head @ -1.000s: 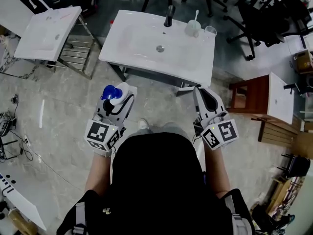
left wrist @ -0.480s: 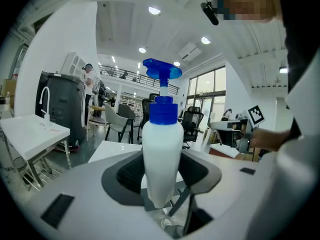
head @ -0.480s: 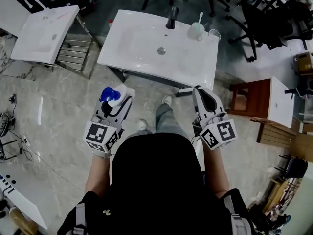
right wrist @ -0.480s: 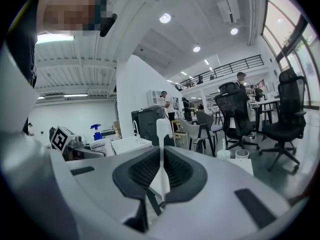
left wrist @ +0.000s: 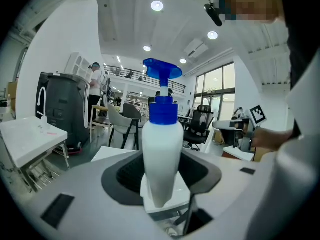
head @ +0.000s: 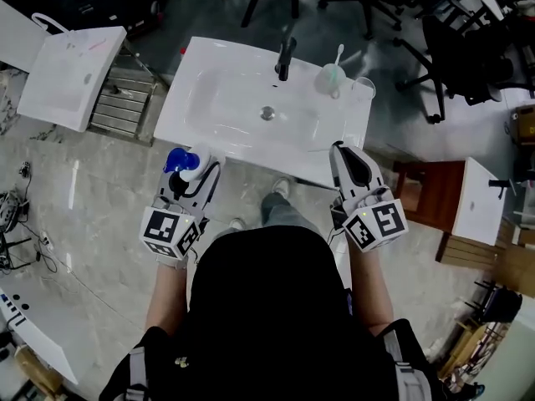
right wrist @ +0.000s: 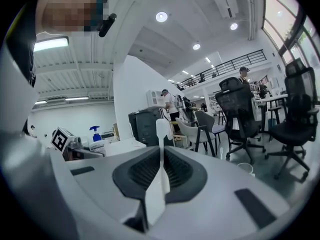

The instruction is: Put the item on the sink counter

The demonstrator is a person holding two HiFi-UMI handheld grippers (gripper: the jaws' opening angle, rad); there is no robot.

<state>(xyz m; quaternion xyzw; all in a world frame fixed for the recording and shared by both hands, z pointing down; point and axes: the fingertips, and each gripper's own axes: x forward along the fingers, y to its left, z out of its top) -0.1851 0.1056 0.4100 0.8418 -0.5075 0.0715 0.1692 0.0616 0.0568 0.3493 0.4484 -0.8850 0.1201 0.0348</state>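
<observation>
A white spray bottle (head: 181,164) with a blue trigger head stands upright between the jaws of my left gripper (head: 189,174), which is shut on its body. In the left gripper view the bottle (left wrist: 161,149) fills the middle, clamped low down by the left gripper (left wrist: 162,189). The white sink counter (head: 219,132) lies just ahead, its front edge close to both grippers' tips. My right gripper (head: 342,151) is level with the left, its jaws pressed together with nothing seen between them; the right gripper (right wrist: 161,149) shows the same in its own view.
On the counter stand a black faucet (head: 285,58), a pale cup with a toothbrush (head: 331,76) and a clear glass (head: 362,86). A second white sink (head: 65,78) on a metal rack is at the left. Office chairs (head: 468,48) stand behind, a wooden stool (head: 428,192) at the right.
The person has stepped forward: the sink counter is nearer, and both grippers have moved up to its front edge. The bottle stays in the left gripper; the right stays shut.
</observation>
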